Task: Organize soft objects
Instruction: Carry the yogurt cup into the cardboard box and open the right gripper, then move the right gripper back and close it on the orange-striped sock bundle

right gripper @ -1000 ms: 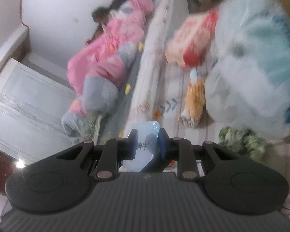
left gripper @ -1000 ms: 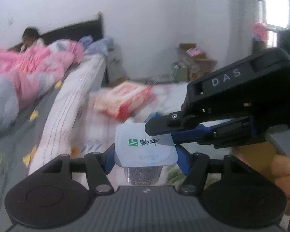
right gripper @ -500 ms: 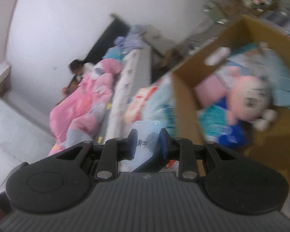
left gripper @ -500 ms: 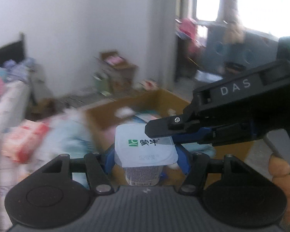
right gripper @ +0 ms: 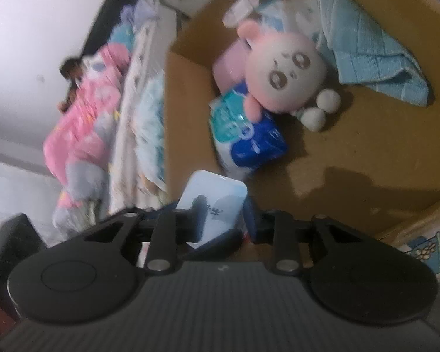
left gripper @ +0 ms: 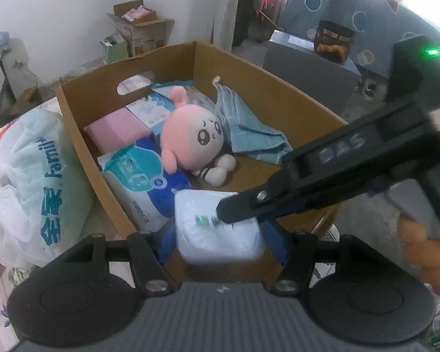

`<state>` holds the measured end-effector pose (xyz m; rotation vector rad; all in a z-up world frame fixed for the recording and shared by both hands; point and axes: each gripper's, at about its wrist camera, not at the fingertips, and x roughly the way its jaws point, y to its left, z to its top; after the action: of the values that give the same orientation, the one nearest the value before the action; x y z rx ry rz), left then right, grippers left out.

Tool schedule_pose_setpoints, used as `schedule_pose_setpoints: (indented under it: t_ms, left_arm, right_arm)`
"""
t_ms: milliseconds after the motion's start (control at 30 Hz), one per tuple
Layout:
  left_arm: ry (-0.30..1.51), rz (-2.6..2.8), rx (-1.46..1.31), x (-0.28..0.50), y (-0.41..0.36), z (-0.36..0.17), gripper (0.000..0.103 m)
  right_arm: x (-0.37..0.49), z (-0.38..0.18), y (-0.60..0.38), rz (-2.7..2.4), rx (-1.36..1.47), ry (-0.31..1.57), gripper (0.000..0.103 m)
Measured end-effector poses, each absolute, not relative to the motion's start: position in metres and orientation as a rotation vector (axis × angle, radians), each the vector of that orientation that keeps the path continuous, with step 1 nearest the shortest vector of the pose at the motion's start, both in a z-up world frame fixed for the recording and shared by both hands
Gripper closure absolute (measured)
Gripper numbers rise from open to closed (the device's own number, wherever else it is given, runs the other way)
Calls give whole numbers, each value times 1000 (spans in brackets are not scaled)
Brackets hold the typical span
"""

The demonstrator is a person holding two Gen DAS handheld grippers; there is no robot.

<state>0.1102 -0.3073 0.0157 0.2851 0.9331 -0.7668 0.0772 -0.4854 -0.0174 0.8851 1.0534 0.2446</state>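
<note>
While both grippers meet over the cardboard box [left gripper: 82, 135], these points stand out:

Held thing: a yogurt cup [left gripper: 220, 228] with a pale foil lid, hanging over the near corner of the box and not yet set down.

Left gripper [left gripper: 220, 243]: its blue-padded fingers [left gripper: 164, 245] sit one on each side of the cup under the lid rim and appear clamped on it, jaws fairly wide.

Right gripper [left gripper: 228, 211]: it reaches in from the right with its tip lying over the lid; its jaws are opening, and in its own view the lid edge stands between the fingers. Whether the pads are pressing on it is hard to tell.

Box contents: a pink plush doll [left gripper: 190, 138], a blue-and-white tissue pack [left gripper: 138, 182], a pink block [left gripper: 117, 132] and a light blue towel [left gripper: 249, 129]; a bare patch of floor lies in the near right part.

Outside the box: a white plastic bag [left gripper: 35, 187] bulges just left of its wall.

Handling, as a judgement: the cup is probably light, with thin walls that dent under a hard squeeze; the foil lid is likely slick and easily punctured.

Where to hold: the sides below the rim, as the left gripper has it, look safest, with the cup kept upright.

Risk: pinching the lid alone could tear it.
</note>
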Motion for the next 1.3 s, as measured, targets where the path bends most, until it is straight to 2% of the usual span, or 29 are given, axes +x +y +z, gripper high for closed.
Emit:
schedule_pose_setpoints:
  t_ms: [33, 233, 400, 633, 867, 1067, 1300]
  left_arm:
    - [933, -764, 290, 110, -307, 15, 38]
    - [891, -763, 274, 106, -298, 27, 37]
    - [834, -746, 245, 101, -278, 43, 35]
    - [802, -659, 183, 99, -227, 52, 34]
    - [821, -532, 105, 100, -171, 43, 34]
    - [859, -468, 53, 100, -141, 31, 34]
    - [861, -460, 37, 92, -130, 24, 34]
  right_arm:
    - [80, -22, -485, 244, 879, 1071, 73]
    - [87, -22, -488, 249, 842, 1079, 62]
    - [92, -22, -495, 218, 831, 1063, 62]
    - [114, -13, -494, 135, 676, 1005, 62]
    - [141, -49, -493, 156, 716, 1119, 66]
    - [136, -47, -476, 248, 684, 1167, 70]
    - [127, -47, -454, 321, 658, 1223, 67]
